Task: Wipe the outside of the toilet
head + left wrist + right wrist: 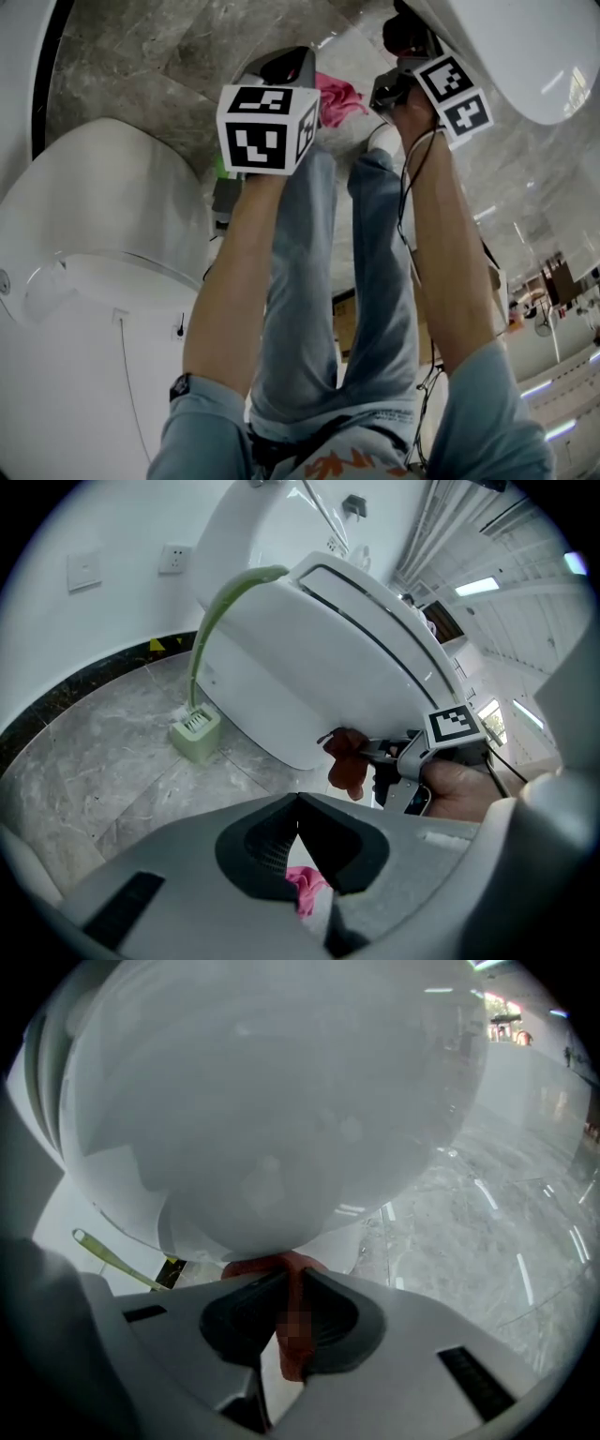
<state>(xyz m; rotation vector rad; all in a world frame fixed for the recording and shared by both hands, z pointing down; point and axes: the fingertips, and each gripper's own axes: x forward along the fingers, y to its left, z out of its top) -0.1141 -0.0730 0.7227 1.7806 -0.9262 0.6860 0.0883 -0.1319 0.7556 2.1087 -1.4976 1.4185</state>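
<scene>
The right gripper (pixel 291 1309) has its jaws closed together on a red cloth (pixel 347 763); the cloth is pressed to the low outer curve of the toilet (pixel 309 658), under the front of the bowl. The left gripper (pixel 300 855) is closed as well, on a pink cloth (pixel 337 97); it is held apart from the toilet, above the floor, and wipes nothing.

What can go wrong, in my judgement: only a small fold of the red cloth stands out before the jaws, so if the gripper is pushed harder or tilted, the hard jaw tips may meet the porcelain and scratch it or skid on it; the shell is glossy and round, so the cloth may slide off the curve instead of rubbing it; a strong drag could also pull the fold out of the grip. The underside is hard to see from the head view, so patches can be missed. A green brush holder (pixel 195 733) stands on the floor close by the toilet; a wide stroke on that side could knock it.

The floor (pixel 94 780) is grey marble tile, polished, with light reflections; the wall (pixel 122 611) is white, with a switch (pixel 84 570) and a socket (pixel 173 558); a second white fixture (pixel 94 216) stands at the person's left.
</scene>
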